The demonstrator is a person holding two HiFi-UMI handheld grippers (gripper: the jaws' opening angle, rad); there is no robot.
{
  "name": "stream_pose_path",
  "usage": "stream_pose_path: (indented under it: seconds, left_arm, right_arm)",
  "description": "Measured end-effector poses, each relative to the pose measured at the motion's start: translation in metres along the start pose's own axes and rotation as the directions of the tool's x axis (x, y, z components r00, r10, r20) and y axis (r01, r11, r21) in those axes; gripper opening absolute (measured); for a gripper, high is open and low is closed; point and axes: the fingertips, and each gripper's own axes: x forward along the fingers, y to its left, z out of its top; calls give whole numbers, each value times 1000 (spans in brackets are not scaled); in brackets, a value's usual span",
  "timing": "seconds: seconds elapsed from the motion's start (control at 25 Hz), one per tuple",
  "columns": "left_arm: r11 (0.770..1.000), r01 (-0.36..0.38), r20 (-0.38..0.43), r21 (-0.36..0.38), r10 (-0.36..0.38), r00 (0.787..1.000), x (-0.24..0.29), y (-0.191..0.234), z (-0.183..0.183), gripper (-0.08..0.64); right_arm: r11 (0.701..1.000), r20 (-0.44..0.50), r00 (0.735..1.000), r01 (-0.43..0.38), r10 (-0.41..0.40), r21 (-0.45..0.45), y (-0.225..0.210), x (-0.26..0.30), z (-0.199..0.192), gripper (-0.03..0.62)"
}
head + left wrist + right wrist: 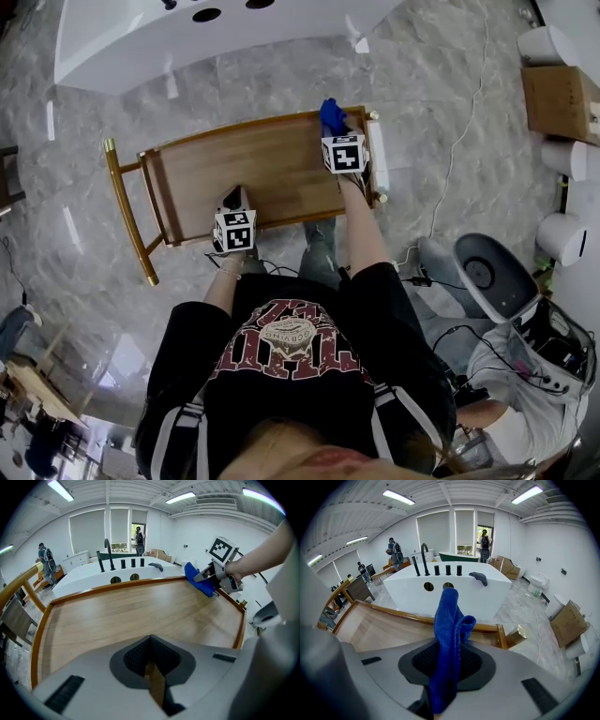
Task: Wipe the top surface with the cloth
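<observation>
Nearest: person's torso (pixel 291 375), standing at counter (pixel 253 164). On right gripper (pixel 449 654), jaws clenched on blue cloth (pixel 449 616), bunched at far right corner, likely start point for stroke. On left gripper (pixel 151 641), jaws pressed together, empty, parked at near edge, out of wiping path

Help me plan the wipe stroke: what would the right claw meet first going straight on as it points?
Probably the cart's wooden rim, just ahead of the blue cloth it holds. If it clears that, the white bathtub. Height is unclear.
</observation>
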Motion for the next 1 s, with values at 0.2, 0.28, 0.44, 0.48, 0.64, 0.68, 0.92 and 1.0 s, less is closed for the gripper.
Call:
stream_pose_path:
  seconds: [0.2, 0.28, 0.44, 0.48, 0.64, 0.68, 0.92, 1.0]
  left_arm:
    - [1000, 7, -3, -2, -7, 1000, -1, 4, 0, 48]
    - [1000, 12, -2, -1, -12, 1000, -6, 17, -6, 48]
    - [1000, 14, 8, 0, -14, 1000, -35, 60, -25, 48]
    - [1000, 14, 3, -2, -14, 1000, -42, 65, -29, 48]
    - [1000, 16, -4, 7, -16, 1000, -44, 52, -30, 48]
    - [1000, 16, -6, 9, -16, 1000, -37, 41, -25, 48]
    - [1000, 8, -15, 4, -8, 1000, -17, 9, -5, 48]
    - [1000, 11, -21, 0, -11, 1000, -12, 4, -1, 48]
  right_arm:
    - [999, 0, 999, 38, -38, 20, -18, -2, -2, 91]
    - [998, -5, 998, 56, -56, 26, -12, -4, -1, 91]
    - [996, -6, 996, 86, -86, 37, 27, -19, 4, 91]
    - [995, -3, 996, 90, -90, 41, 32, -23, 4, 91]
    - [995, 5, 996, 85, -85, 58, 17, -29, -3, 91]
    - [995, 1, 997, 77, -77, 66, 3, -26, -5, 91]
    - [996, -5, 998, 67, -66, 56, -38, -21, -5, 91]
    - [996, -9, 998, 65, -65, 58, -45, -18, -7, 89]
